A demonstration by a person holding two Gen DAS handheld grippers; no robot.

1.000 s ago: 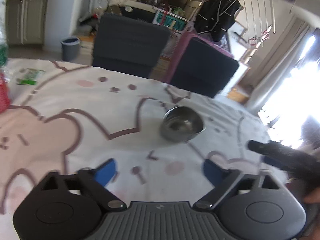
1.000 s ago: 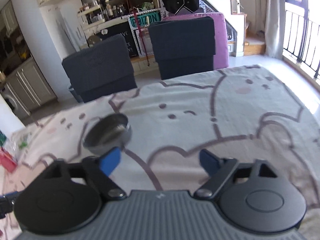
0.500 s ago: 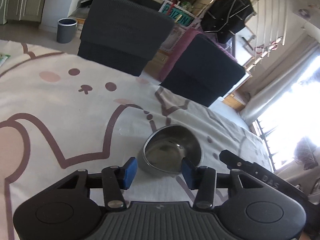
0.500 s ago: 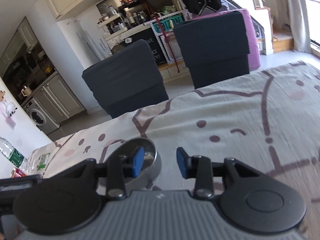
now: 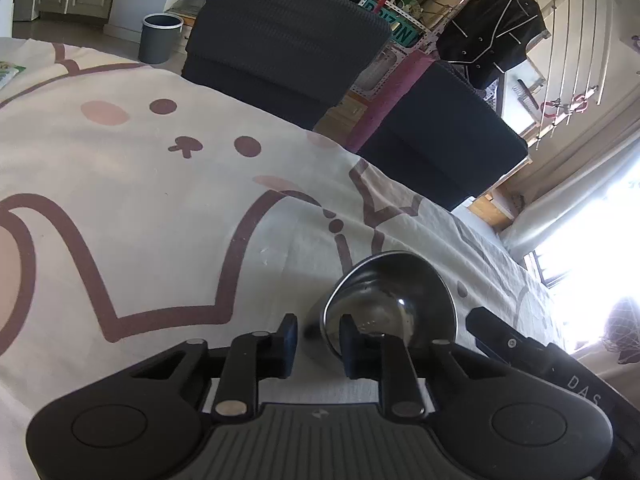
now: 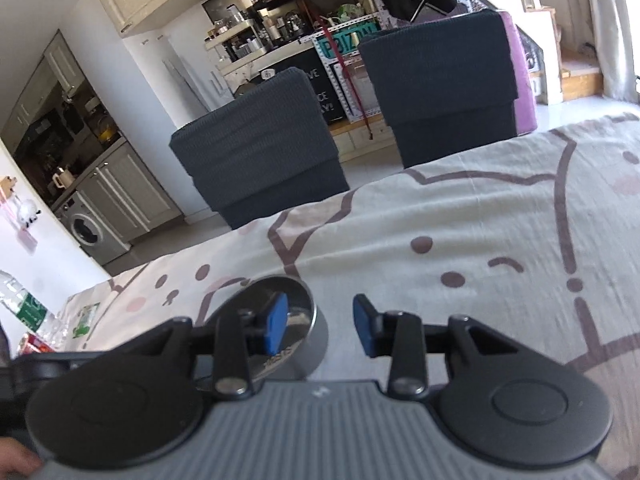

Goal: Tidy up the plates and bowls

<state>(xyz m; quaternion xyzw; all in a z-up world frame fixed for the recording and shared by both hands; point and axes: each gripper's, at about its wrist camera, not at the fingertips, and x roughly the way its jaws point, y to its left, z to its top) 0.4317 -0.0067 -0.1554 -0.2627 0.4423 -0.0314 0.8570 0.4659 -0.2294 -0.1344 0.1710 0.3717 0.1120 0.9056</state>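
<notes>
Your left gripper (image 5: 318, 340) tilts down toward the table, its jaws closing with the near wall of the steel bowl (image 5: 394, 300) between them: one finger is inside the bowl, the other outside its wall. The pads do not look pressed on the wall yet. Your right gripper (image 6: 320, 326) also tilts down, part-way open and holding nothing you can see; one blue pad (image 6: 274, 322) sits over the bowl (image 6: 280, 320), the other over bare cloth.

The bowl stands upright on the cartoon-print tablecloth (image 5: 160, 208). Across the table stand two dark chairs (image 6: 260, 160). At the left edge of the right view lie a plastic bottle (image 6: 20, 300) and some packets, well apart from the bowl.
</notes>
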